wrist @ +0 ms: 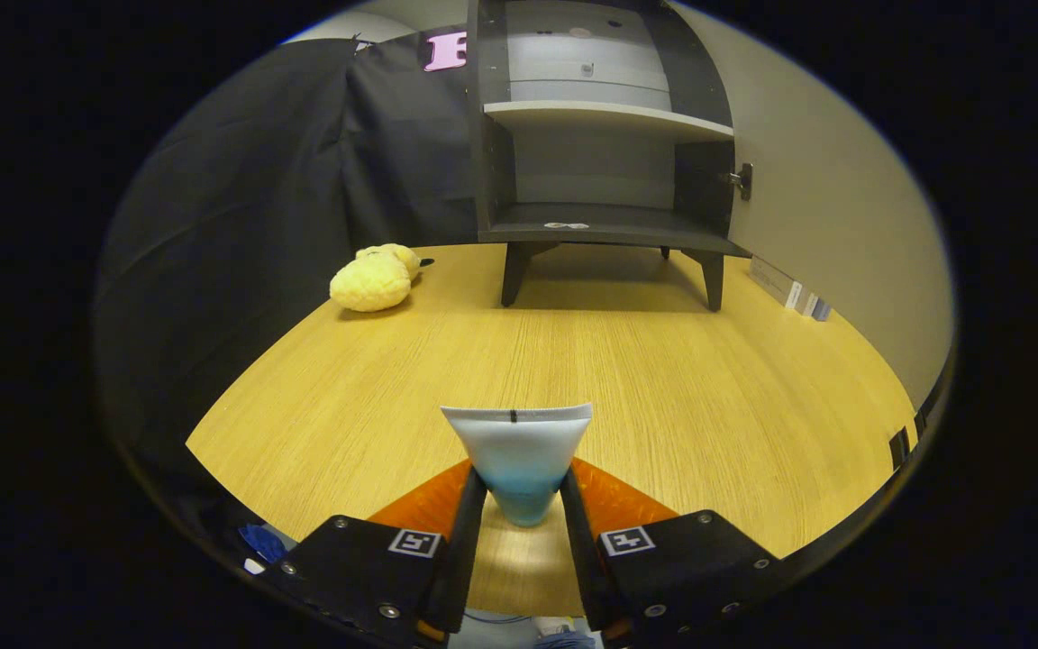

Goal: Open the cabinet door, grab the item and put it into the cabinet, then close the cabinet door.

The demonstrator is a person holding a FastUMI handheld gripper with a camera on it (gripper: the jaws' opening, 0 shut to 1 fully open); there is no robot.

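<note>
Gripper view shows my tongs (519,505) with the fingers pressed together, gripping nothing, low over the wooden table (663,397). Beyond them the cabinet (605,135) stands with its door (834,207) swung wide to the right, so both shelves are open for loading. The yellow plush toy (373,279) lies on the table left of the cabinet, not yet picked up. A small label strip (794,293) on the door's lower edge is too small to read

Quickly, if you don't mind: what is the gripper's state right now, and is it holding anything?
Gripper: shut on the pale blue-and-white item, which is pinched between both fingers above the wooden table.
</note>
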